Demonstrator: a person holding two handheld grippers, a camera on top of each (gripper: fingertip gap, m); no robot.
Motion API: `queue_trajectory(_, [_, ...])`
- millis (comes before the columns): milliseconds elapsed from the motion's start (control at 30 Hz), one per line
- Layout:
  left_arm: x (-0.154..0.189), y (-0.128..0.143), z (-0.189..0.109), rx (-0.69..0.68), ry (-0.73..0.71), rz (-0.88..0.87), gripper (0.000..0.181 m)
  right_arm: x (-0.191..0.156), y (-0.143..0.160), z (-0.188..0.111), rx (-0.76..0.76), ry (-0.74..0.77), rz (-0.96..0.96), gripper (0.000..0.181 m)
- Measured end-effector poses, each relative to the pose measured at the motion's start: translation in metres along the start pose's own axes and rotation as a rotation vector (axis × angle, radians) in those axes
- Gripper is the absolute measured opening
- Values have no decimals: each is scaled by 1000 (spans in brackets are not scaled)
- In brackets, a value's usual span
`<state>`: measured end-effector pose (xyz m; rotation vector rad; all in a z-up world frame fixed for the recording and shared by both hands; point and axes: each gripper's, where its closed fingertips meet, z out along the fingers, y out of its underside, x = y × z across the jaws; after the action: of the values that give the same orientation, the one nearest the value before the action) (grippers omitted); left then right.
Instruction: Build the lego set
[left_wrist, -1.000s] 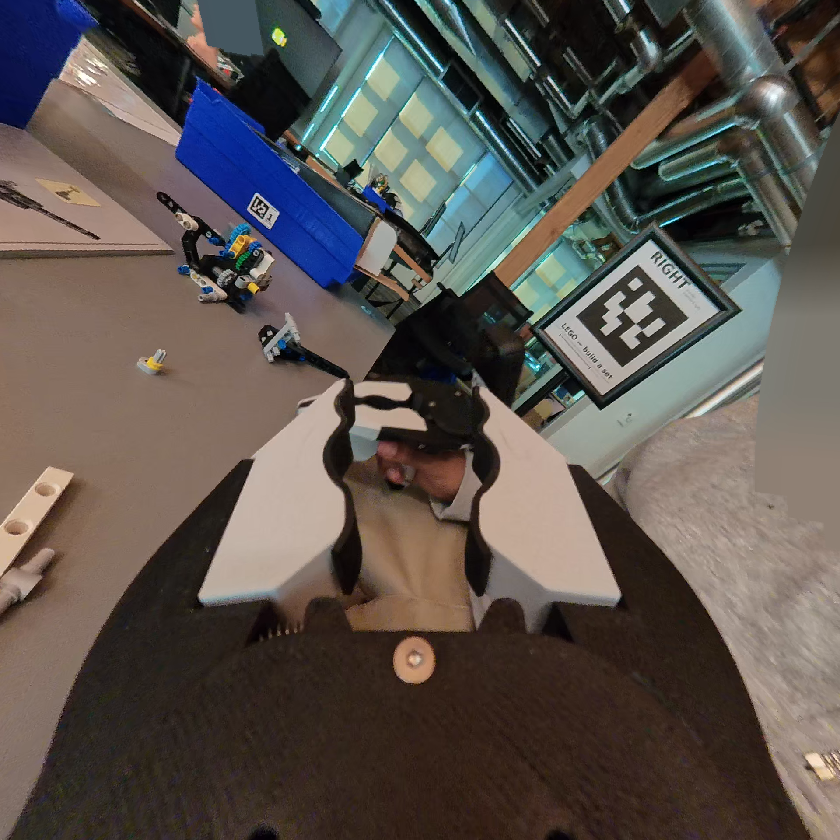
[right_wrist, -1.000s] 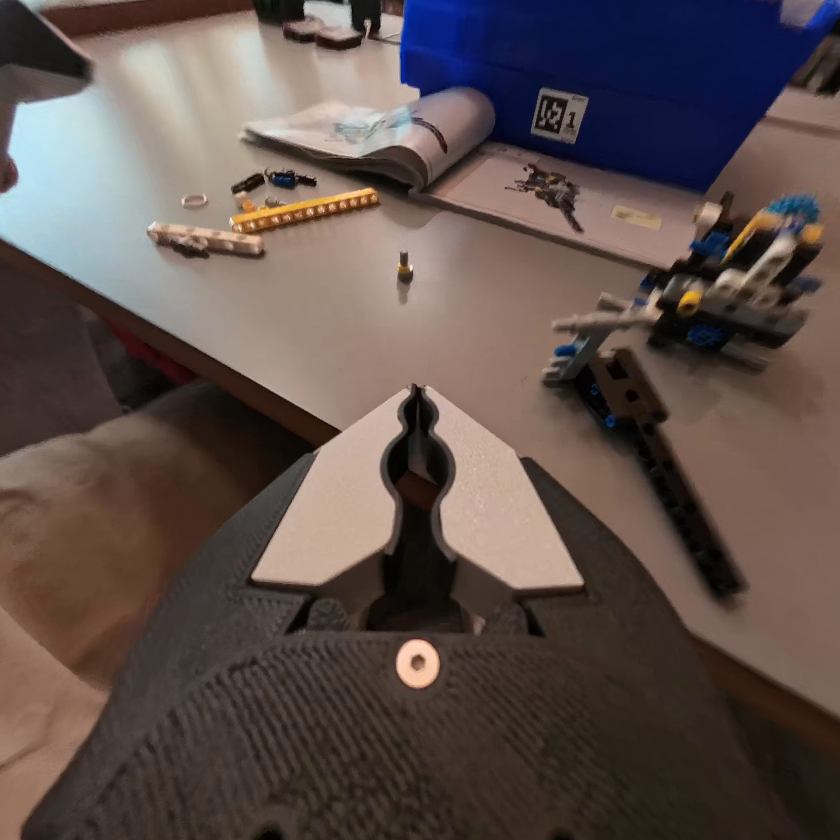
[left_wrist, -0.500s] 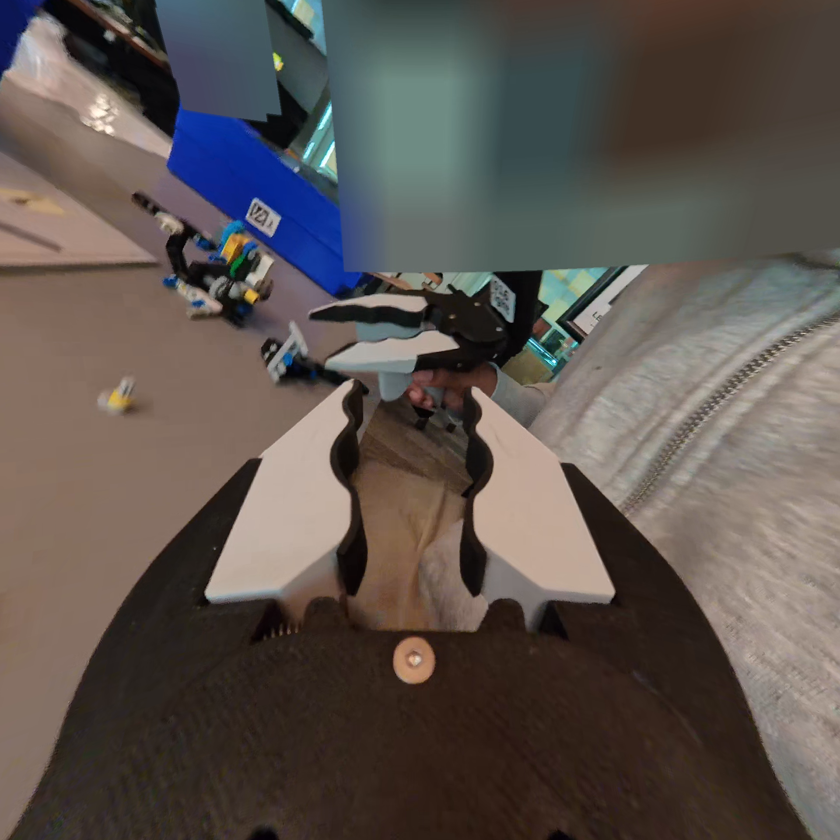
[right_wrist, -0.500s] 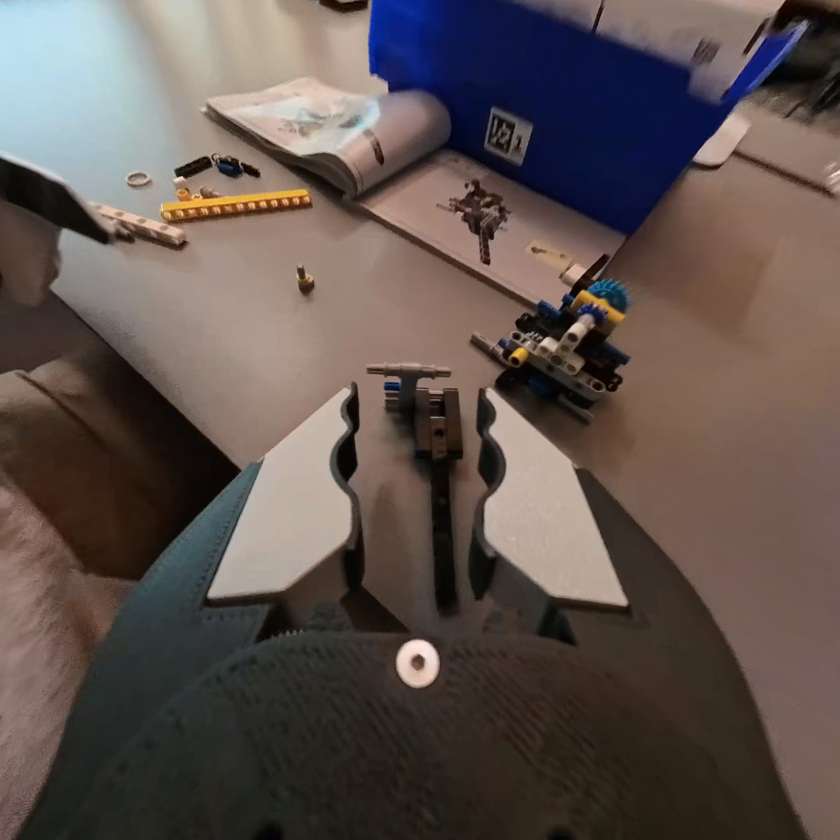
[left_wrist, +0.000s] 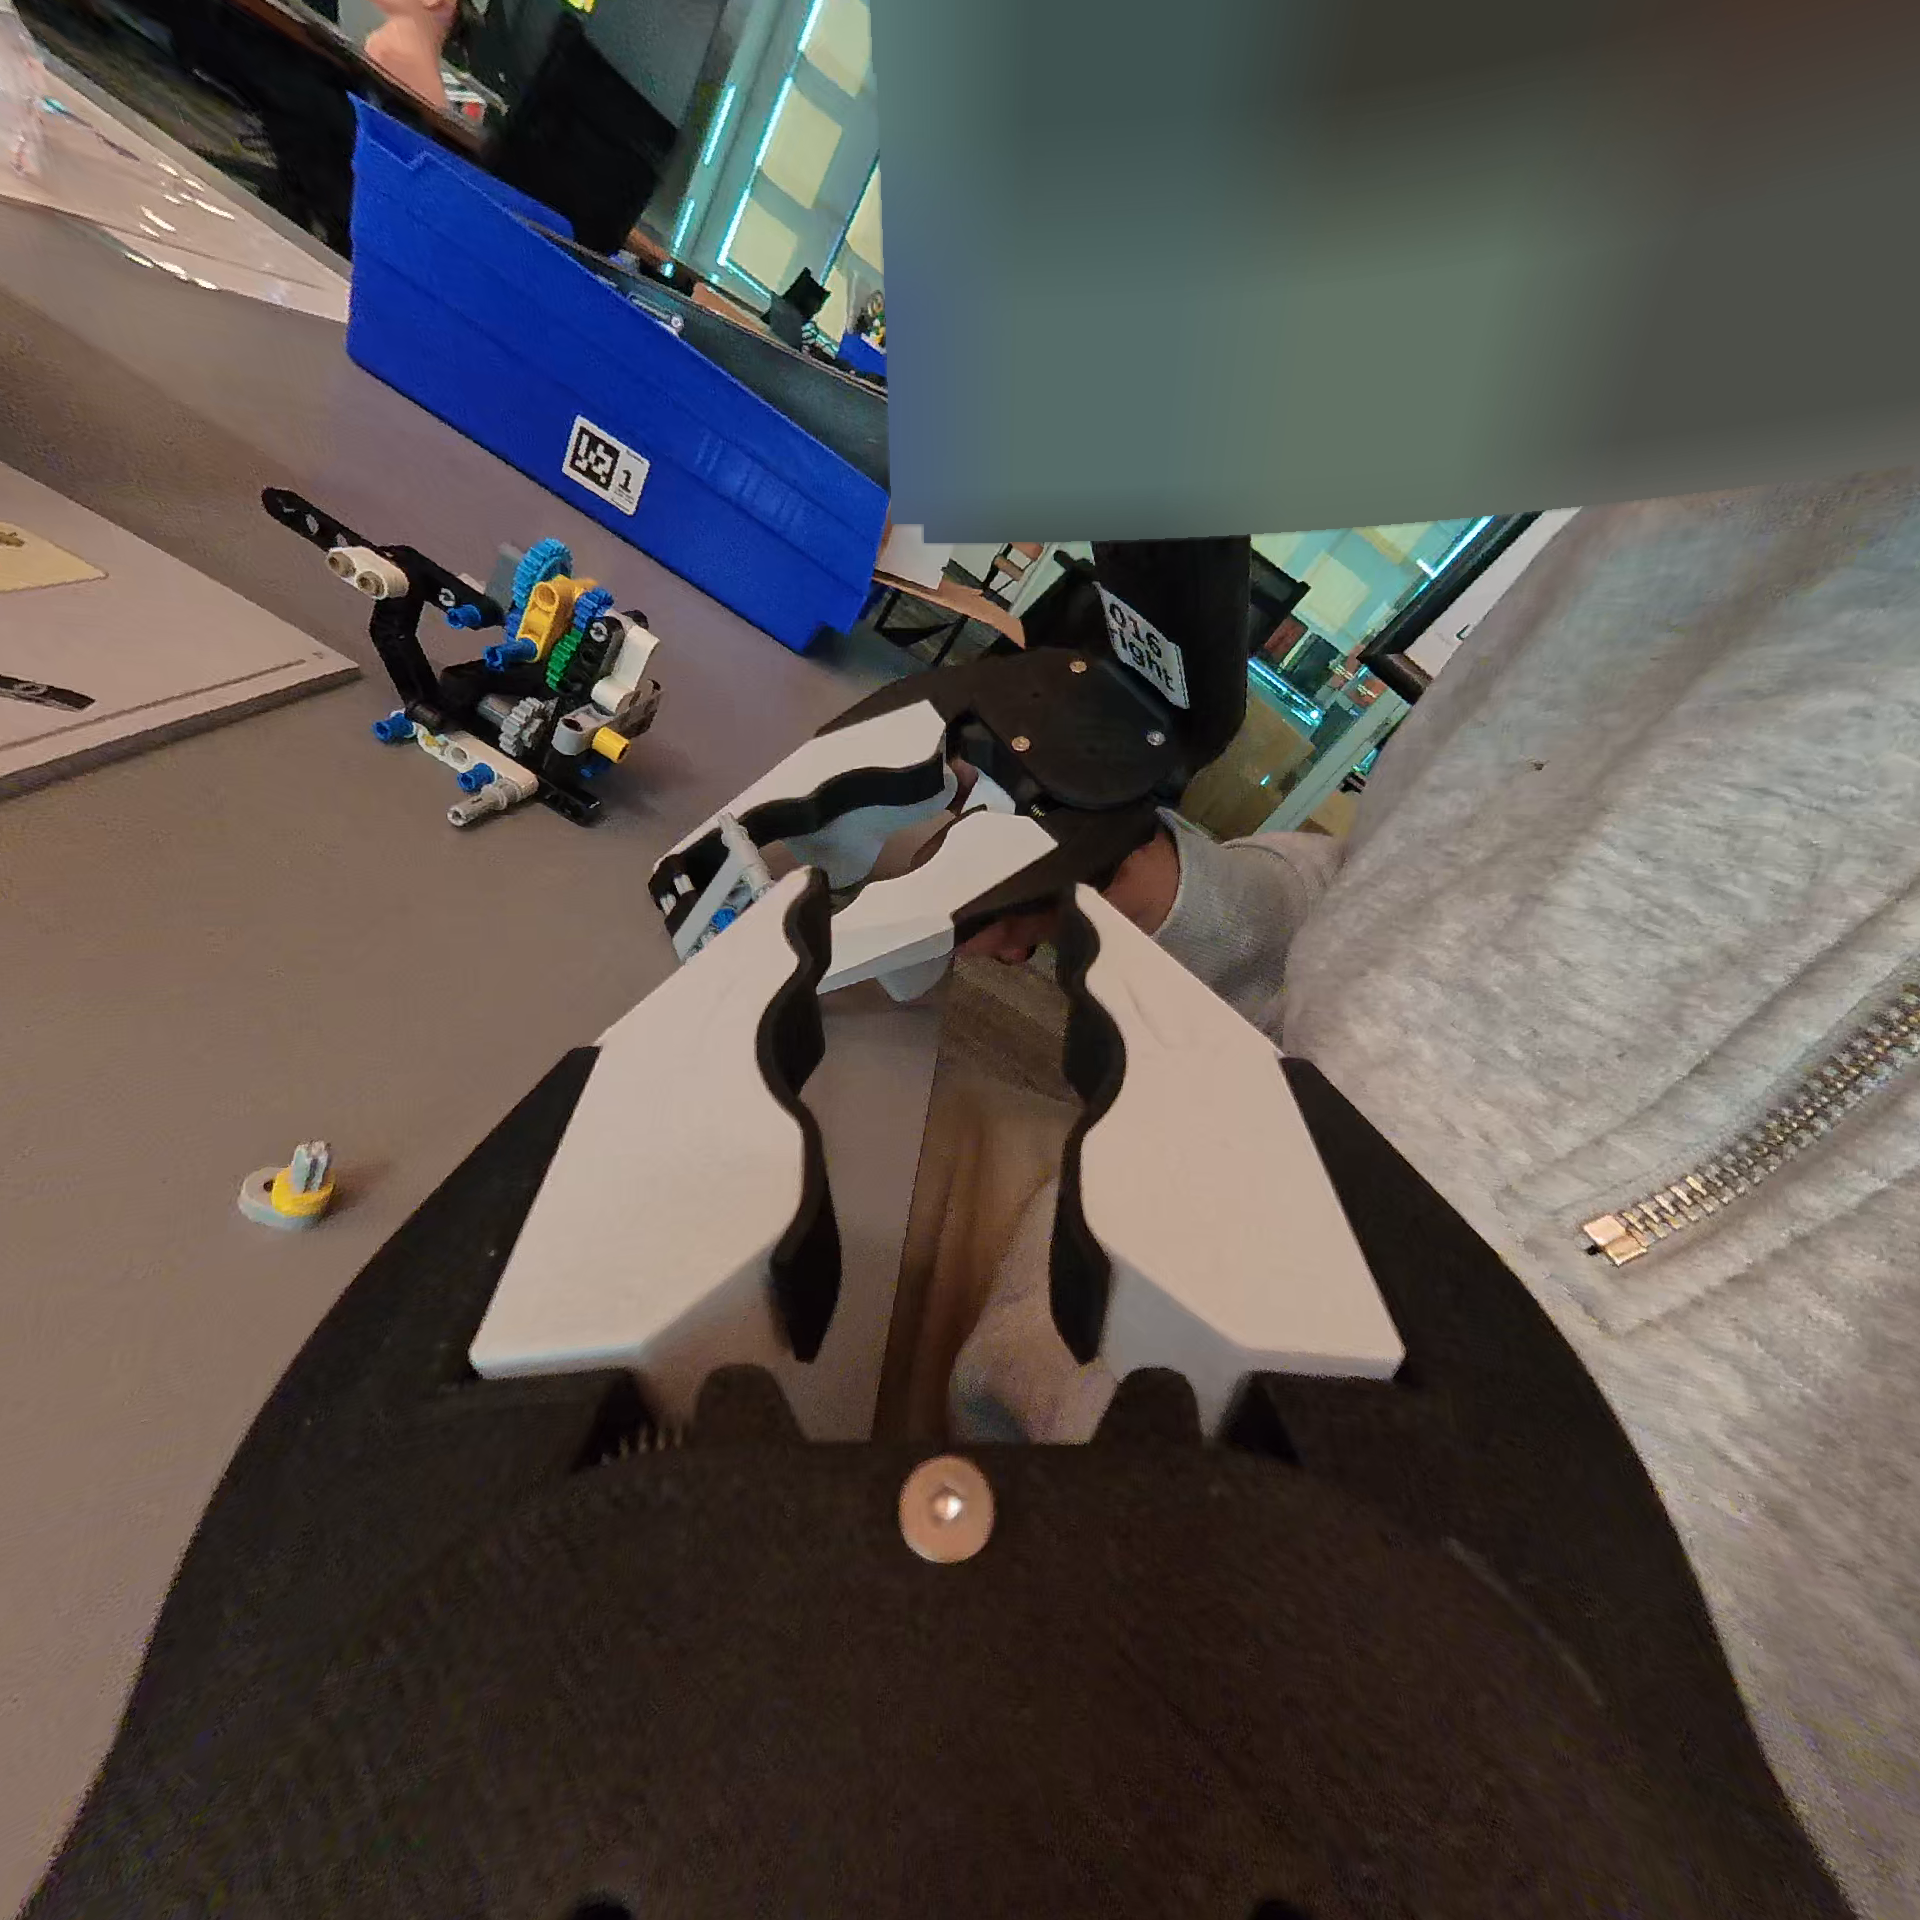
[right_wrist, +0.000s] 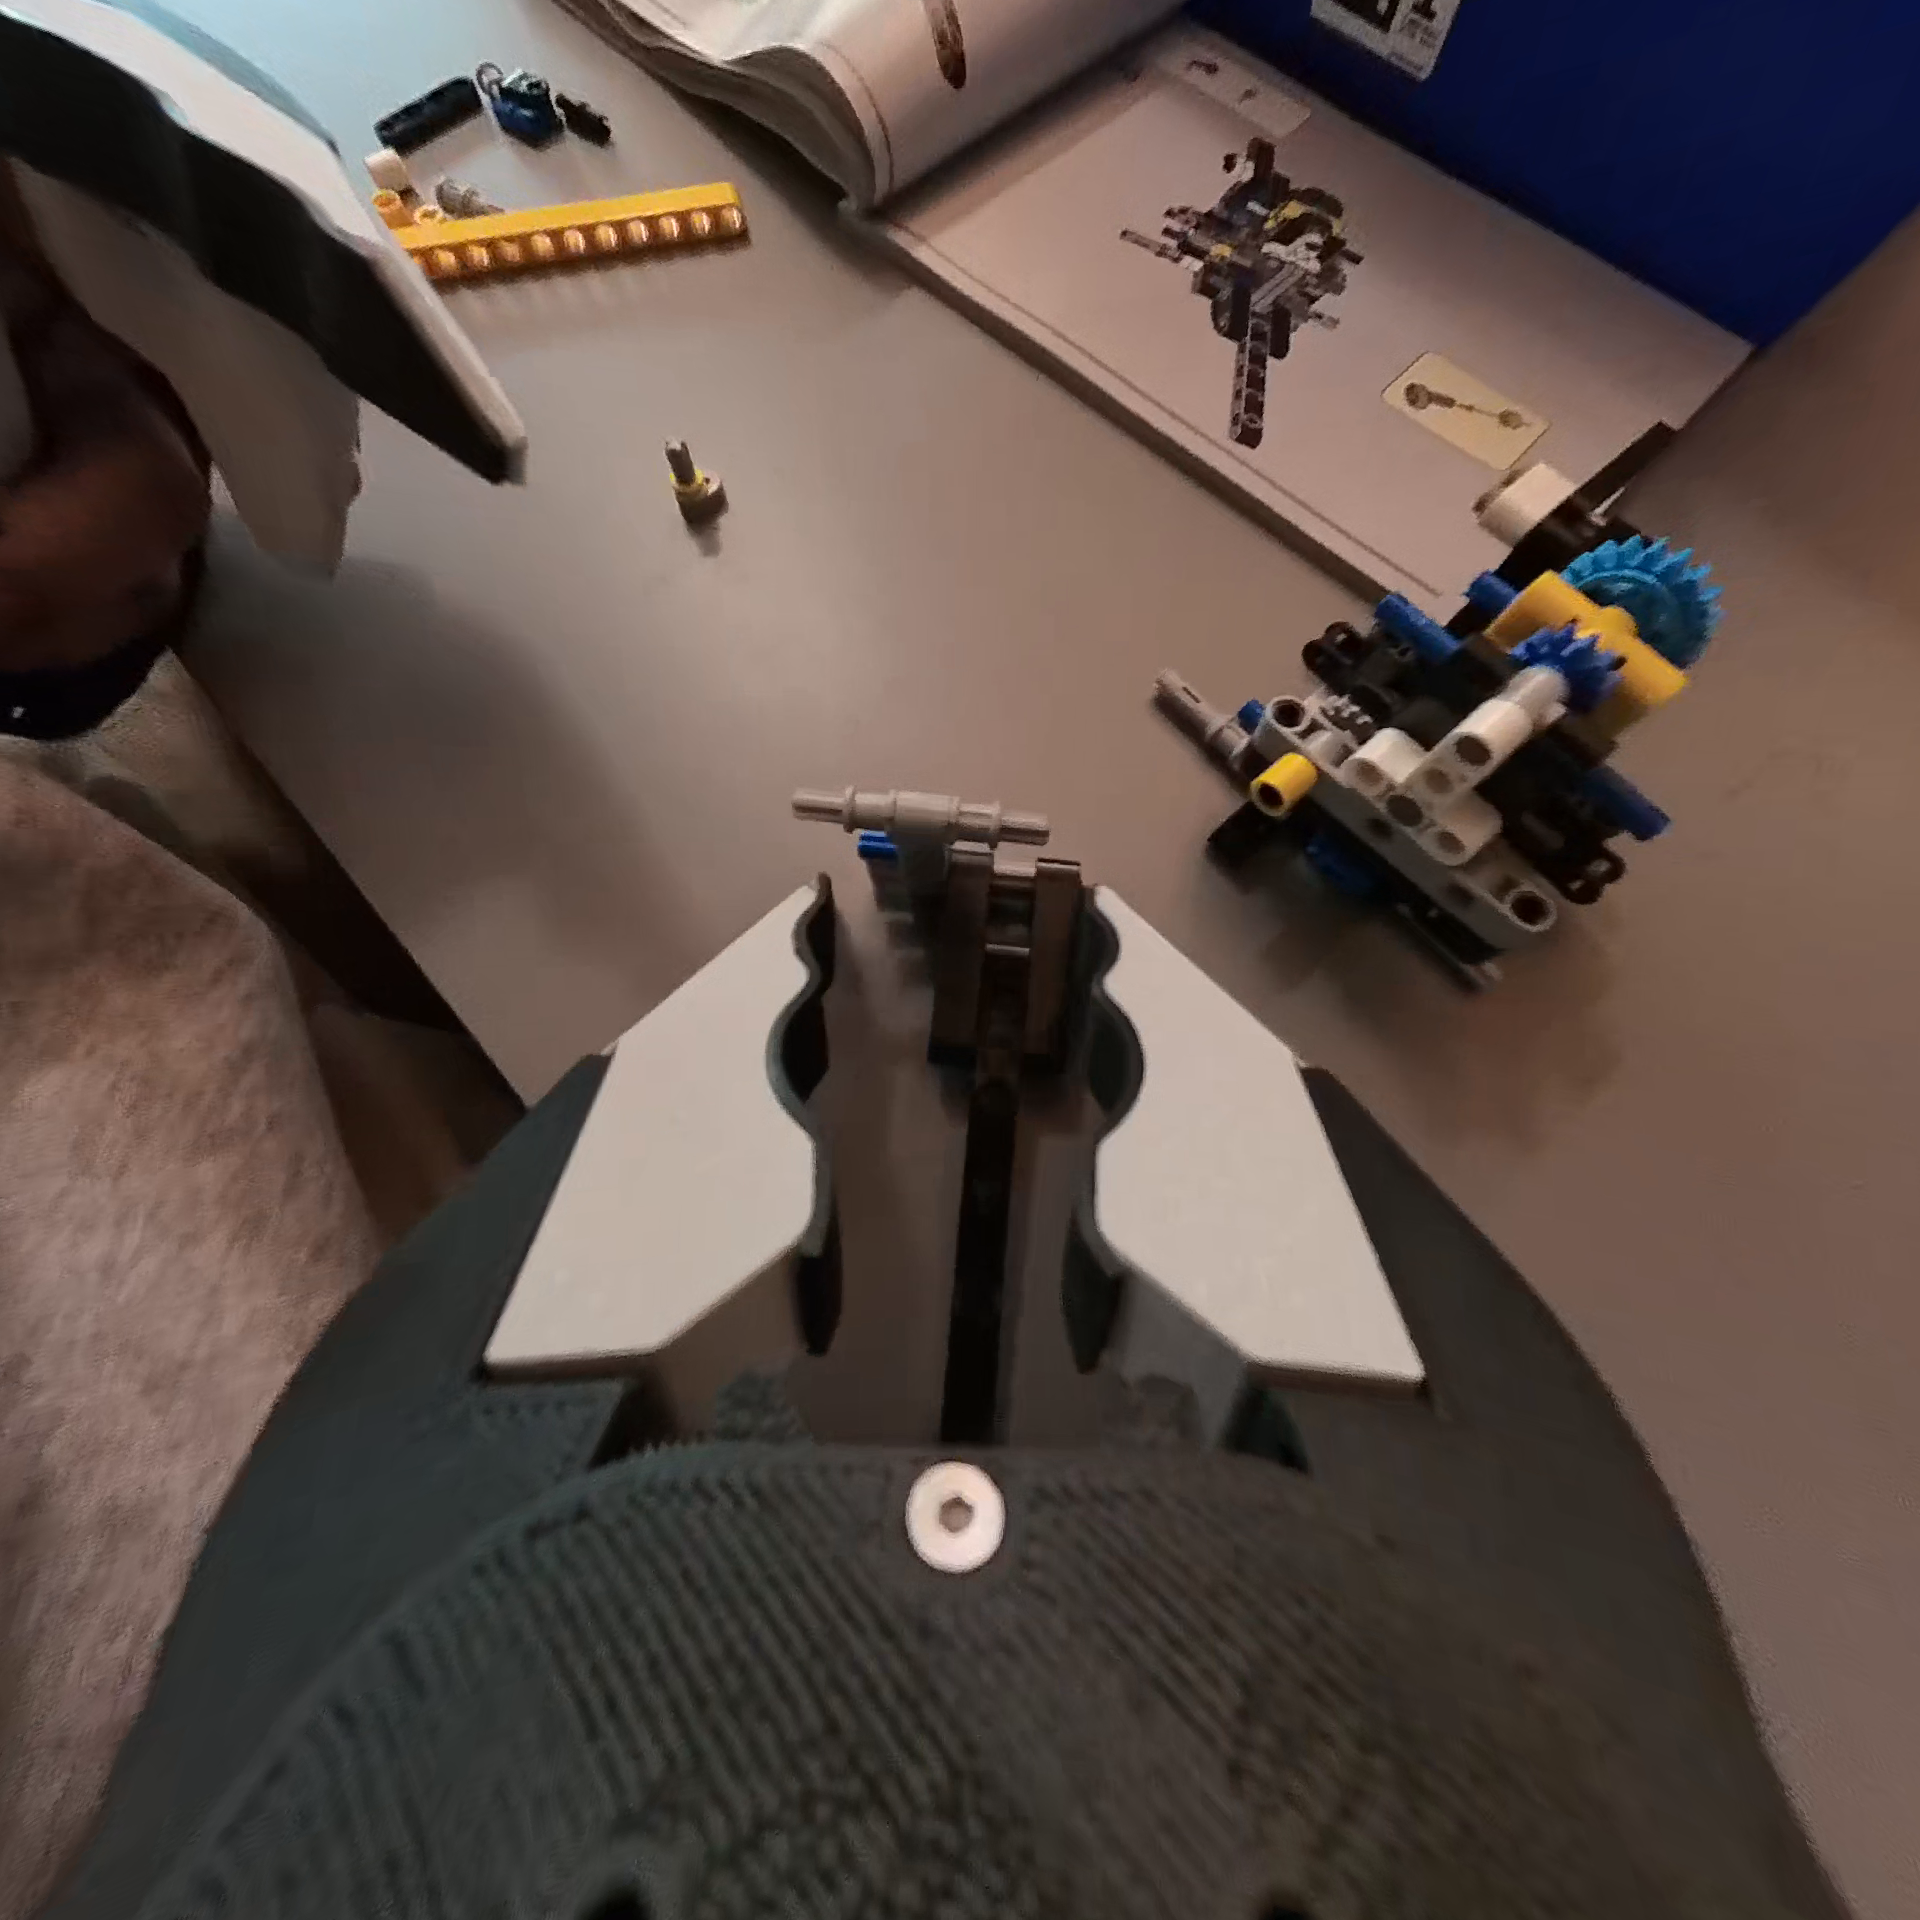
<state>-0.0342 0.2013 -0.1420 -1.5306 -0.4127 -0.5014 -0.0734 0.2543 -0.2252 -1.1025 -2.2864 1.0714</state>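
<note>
My right gripper is open low over the grey table, its fingers on either side of a small sub-assembly: a long black beam with a grey cross pin at its far end. The piece lies nearer the right finger; I cannot tell if they touch. The larger lego model, with blue gears and yellow and white parts, sits to the right. My left gripper is open and empty at the table's near edge. It points at the right gripper and the sub-assembly. The model lies beyond.
A small yellow-and-grey pin piece stands alone on the table. A yellow beam and several small parts lie at the far left. An open instruction booklet and a blue bin are behind. A person's grey zipped top fills the right.
My right gripper has opened and moved forward over the table, so the black beam sub-assembly is now between its fingers. My left gripper has swung toward the right gripper, staying open.
</note>
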Motion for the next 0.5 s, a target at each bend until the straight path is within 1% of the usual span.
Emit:
queue_trajectory(67, [-1, 0, 4, 0, -2, -8, 40, 0, 0, 1, 25, 3, 2, 40])
queue_trajectory(200, [-6, -4, 13, 20, -9, -20, 40, 3, -2, -3, 65, 30, 5, 38])
queue_trajectory(233, [-8, -6, 15, 27, -21, -14, 39, 4, -2, -4, 71, 37, -4, 31])
queue_trajectory(367, [-13, -10, 21, 48, -49, -26, 40, 8, -4, -14, 111, 45, -40, 31])
queue_trajectory(500, [-17, -12, 20, 65, -82, -25, 40, 8, -7, -22, 146, -9, 16, 31])
